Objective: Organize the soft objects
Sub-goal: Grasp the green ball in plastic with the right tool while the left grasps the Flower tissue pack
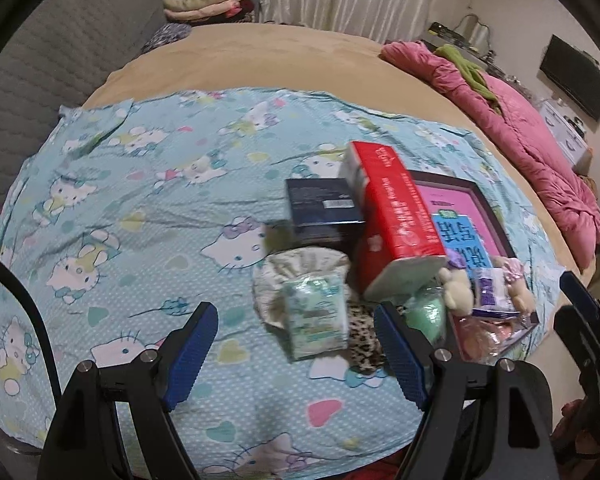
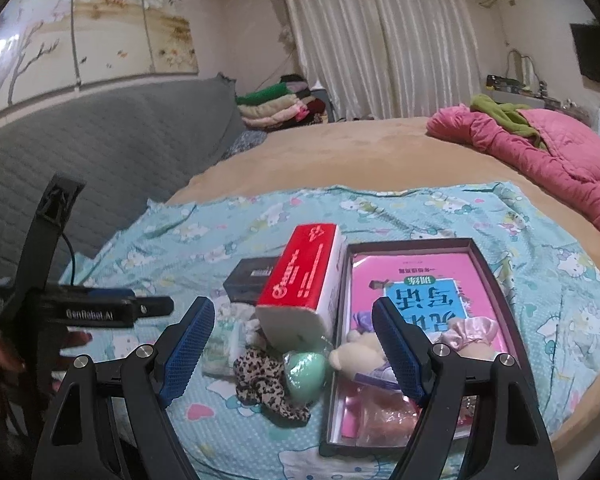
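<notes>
A pile lies on the Hello Kitty sheet [image 1: 120, 208]: a red tissue pack [image 1: 396, 220], a small green tissue packet [image 1: 318, 316], a leopard scrunchie [image 2: 266, 384], a green sponge [image 2: 304, 372], a cream plush bear [image 2: 360, 354] and a pink scrunchie [image 2: 466, 330]. The bear and pink scrunchie rest in a dark tray [image 2: 496, 276] with a pink book [image 2: 420, 284]. My left gripper [image 1: 296, 356] is open and empty, just before the packet. My right gripper [image 2: 294, 350] is open and empty above the scrunchie and sponge.
A dark box [image 1: 324, 212] stands behind the tissue pack. A pink quilt [image 2: 548, 160] lies at the bed's right. A grey headboard [image 2: 100, 144] is at the left, folded clothes [image 2: 280, 106] behind. The left gripper shows in the right wrist view [image 2: 100, 312].
</notes>
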`<state>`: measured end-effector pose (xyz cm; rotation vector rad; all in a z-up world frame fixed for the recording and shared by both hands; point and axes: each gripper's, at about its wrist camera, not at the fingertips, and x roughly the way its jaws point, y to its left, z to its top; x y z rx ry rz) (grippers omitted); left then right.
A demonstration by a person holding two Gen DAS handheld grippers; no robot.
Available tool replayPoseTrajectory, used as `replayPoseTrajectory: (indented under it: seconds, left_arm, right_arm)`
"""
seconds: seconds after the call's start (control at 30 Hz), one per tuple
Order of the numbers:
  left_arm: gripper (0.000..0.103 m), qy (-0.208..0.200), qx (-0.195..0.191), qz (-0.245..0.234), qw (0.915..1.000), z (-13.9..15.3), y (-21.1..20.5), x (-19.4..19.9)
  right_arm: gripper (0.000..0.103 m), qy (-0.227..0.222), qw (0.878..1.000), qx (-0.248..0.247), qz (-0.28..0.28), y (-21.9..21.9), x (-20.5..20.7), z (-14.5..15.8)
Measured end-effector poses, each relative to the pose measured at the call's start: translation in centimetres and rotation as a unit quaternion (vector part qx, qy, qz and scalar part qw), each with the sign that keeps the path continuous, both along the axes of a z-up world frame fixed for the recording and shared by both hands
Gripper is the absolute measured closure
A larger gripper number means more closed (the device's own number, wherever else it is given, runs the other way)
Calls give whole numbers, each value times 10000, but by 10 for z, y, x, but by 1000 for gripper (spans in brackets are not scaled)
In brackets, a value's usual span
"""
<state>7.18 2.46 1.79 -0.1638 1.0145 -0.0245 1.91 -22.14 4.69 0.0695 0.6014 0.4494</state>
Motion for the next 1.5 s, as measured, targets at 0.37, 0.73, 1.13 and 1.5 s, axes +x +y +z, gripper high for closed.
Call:
replayPoseTrajectory:
  seconds: [0.37, 0.73, 1.13, 1.5]
  left_arm:
    - [23, 339, -333, 52, 9989, -43, 3, 3]
    - [23, 475, -379, 8, 9982, -72, -15, 18]
    - [23, 434, -519, -119, 9976, -81, -16, 23]
    - [23, 592, -592, 1, 9965, -92, -17, 36]
  right_arm:
    - [21, 248, 9951, -896, 334, 36, 9, -44]
    - [46, 743, 9876, -1288, 501, 56, 34, -76]
    - [54, 1234, 9757, -1768, 397, 74, 58, -108]
    - [63, 1318, 9721, -1905, 370, 72, 74, -126]
